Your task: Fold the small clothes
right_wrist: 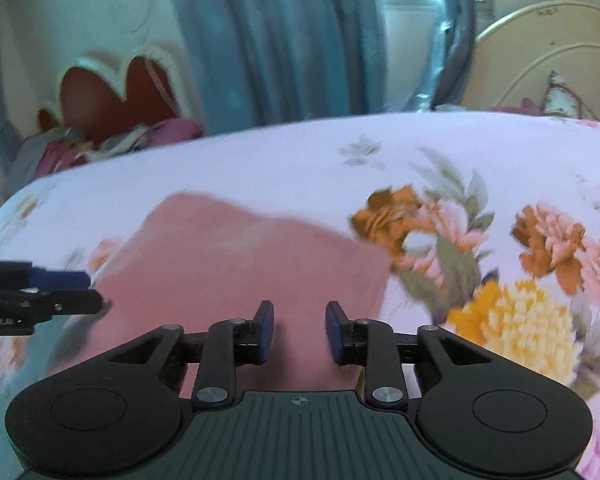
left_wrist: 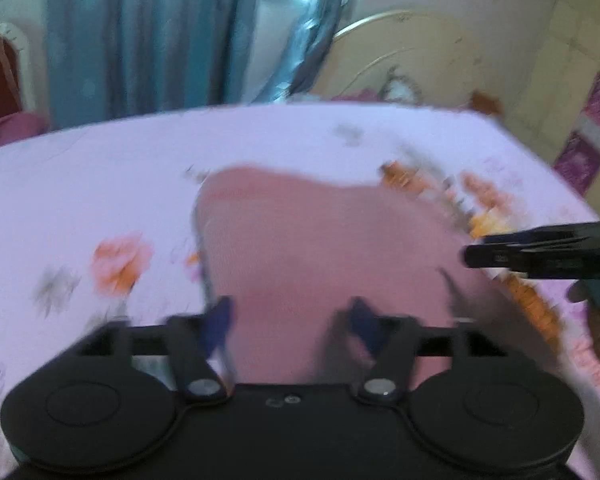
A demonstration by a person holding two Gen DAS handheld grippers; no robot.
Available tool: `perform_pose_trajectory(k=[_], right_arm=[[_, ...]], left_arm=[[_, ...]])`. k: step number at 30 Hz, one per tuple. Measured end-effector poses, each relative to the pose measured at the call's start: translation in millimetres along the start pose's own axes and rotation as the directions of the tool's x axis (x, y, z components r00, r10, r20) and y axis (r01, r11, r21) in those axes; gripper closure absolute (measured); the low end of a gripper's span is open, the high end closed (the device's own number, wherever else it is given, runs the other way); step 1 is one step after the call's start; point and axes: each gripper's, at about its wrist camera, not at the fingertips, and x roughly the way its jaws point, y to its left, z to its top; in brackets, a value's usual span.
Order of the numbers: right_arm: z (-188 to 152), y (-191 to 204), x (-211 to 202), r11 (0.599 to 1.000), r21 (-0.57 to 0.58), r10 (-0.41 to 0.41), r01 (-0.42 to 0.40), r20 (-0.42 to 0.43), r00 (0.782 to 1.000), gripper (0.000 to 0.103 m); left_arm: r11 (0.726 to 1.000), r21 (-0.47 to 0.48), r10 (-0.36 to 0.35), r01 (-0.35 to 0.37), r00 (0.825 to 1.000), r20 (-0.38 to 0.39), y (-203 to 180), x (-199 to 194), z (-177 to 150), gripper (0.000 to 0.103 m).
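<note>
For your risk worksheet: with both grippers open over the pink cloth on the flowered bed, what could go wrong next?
1. The left gripper view is blurred by motion, so a fast grab may miss the pink cloth.
2. The right gripper could pinch the flowered bedsheet along with the cloth.

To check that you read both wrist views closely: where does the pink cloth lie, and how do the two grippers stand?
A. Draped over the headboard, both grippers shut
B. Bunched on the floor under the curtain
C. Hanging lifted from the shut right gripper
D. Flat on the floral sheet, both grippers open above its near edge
D: the pink cloth lies spread on the floral sheet, and the left gripper and right gripper show open jaws holding nothing.
</note>
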Motion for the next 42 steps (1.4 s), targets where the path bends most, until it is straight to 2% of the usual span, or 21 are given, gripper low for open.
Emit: perform_pose_trajectory(k=[1,2,4,5,7,10,12,14,15,16,19,22,24,27,29,32,35,37,39,40,42], right_arm=[[-4.9,2.8,1.5,1.000,-0.016,-0.001,0.001,-0.005,1.000,0.032],[-9.4,5.9,6.8,0.999,-0.045,-0.011,0.009,-0.038,0.999,0.032],[-22.1,9.8,23.7,0.990,-0.106,-0.107,0.096,-0.105,0.989,0.035],[-29.0,5.3,26.7,0.991,-0.094,-0.102,0.093,-0.097,0.990,0.035],[-30.6,-8.8,26.6,0.998,0.000,-0.060,0.060,-0.102,0.993,0.035],[-27.1,-16.8,15.5,0.996,0.067,-0.044,0.052,-0.112,0.993,0.035],[-24.1,-33.7,-6.2,0.983,0.183,0.036,-0.024,-0.060,0.998,0.035],[-24.9,-61.6,-19.2,0.931,0.347,0.129,-0.111,-0.027,0.991,0.035],[-27.3,-77.1,-19.9,0.893,0.422,0.178,-0.154,-0.016,0.984,0.035],[-28.3,-87.4,-17.2,0.865,0.465,0.219,-0.187,-0.014,0.976,0.035],[-27.5,-102.5,-0.7,0.805,0.531,0.329,-0.264,-0.029,0.944,0.035],[-27.3,-103.3,16.7,0.798,0.532,0.377,-0.282,-0.077,0.923,0.035],[-26.8,-104.8,21.4,0.786,0.537,0.405,-0.306,-0.073,0.912,0.035],[-26.0,-108.8,29.5,0.760,0.551,0.462,-0.345,-0.084,0.883,0.036],[-24.3,-109.6,40.0,0.763,0.542,0.478,-0.351,-0.109,0.871,0.050],[-16.8,-105.4,51.6,0.753,0.542,0.507,-0.374,-0.116,0.854,0.052],[-9.2,-96.3,58.7,0.762,0.521,0.514,-0.384,-0.128,0.848,0.052],[-4.7,-90.0,60.7,0.785,0.487,0.504,-0.383,-0.141,0.852,0.053],[-2.6,-86.7,58.9,0.825,0.437,0.468,-0.359,-0.170,0.867,0.062],[-3.3,-87.1,58.0,0.834,0.427,0.456,-0.350,-0.176,0.872,0.071],[-8.1,-97.2,56.2,0.818,0.450,0.467,-0.357,-0.157,0.870,0.072]], left_arm=[[1.000,0.001,0.016,-0.016,0.999,-0.032,-0.9,7.2,-4.9,0.034],[1.000,-0.018,0.017,-0.018,0.999,-0.042,0.2,12.5,-9.5,0.034],[0.996,-0.091,0.003,-0.006,0.999,-0.035,7.6,19.2,-14.8,0.027],[0.994,-0.111,0.002,-0.006,0.999,-0.036,9.9,21.2,-15.3,0.026],[0.994,-0.106,0.020,-0.023,0.999,-0.034,9.5,22.4,-15.7,0.021],[0.994,-0.098,0.037,-0.042,0.998,-0.048,7.5,17.2,-13.0,0.022],[0.993,-0.109,0.034,-0.037,0.999,-0.033,7.9,2.7,-8.8,0.025],[0.990,-0.139,0.004,-0.007,1.000,-0.022,11.6,-8.8,-10.6,0.024],[0.988,-0.155,-0.010,0.005,1.000,-0.029,13.8,-9.4,-11.4,0.024],[0.986,-0.168,-0.020,0.014,0.999,-0.037,15.8,-8.6,-12.5,0.025],[0.972,-0.233,-0.047,0.031,0.997,-0.062,23.3,-0.4,-15.4,0.026],[0.937,-0.341,-0.110,0.078,0.991,-0.075,33.5,8.3,-18.7,0.030],[0.901,-0.419,-0.160,0.115,0.985,-0.072,42.0,13.5,-22.0,0.033],[0.887,-0.445,-0.179,0.127,0.981,-0.079,45.2,21.1,-23.8,0.032],[0.890,-0.440,-0.176,0.123,0.981,-0.081,42.5,24.0,-21.4,0.032],[0.898,-0.429,-0.155,0.104,0.984,-0.086,37.9,28.7,-16.2,0.035],[0.898,-0.429,-0.144,0.095,0.986,-0.082,34.6,32.5,-13.6,0.038],[0.904,-0.420,-0.129,0.082,0.988,-0.085,31.5,33.3,-10.7,0.042],[0.917,-0.392,-0.110,0.065,0.990,-0.093,26.4,32.9,-7.2,0.043],[0.921,-0.386,-0.105,0.061,0.990,-0.095,24.9,32.1,-6.7,0.043],[0.920,-0.388,-0.104,0.059,0.990,-0.095,25.4,31.4,-7.4,0.043]])
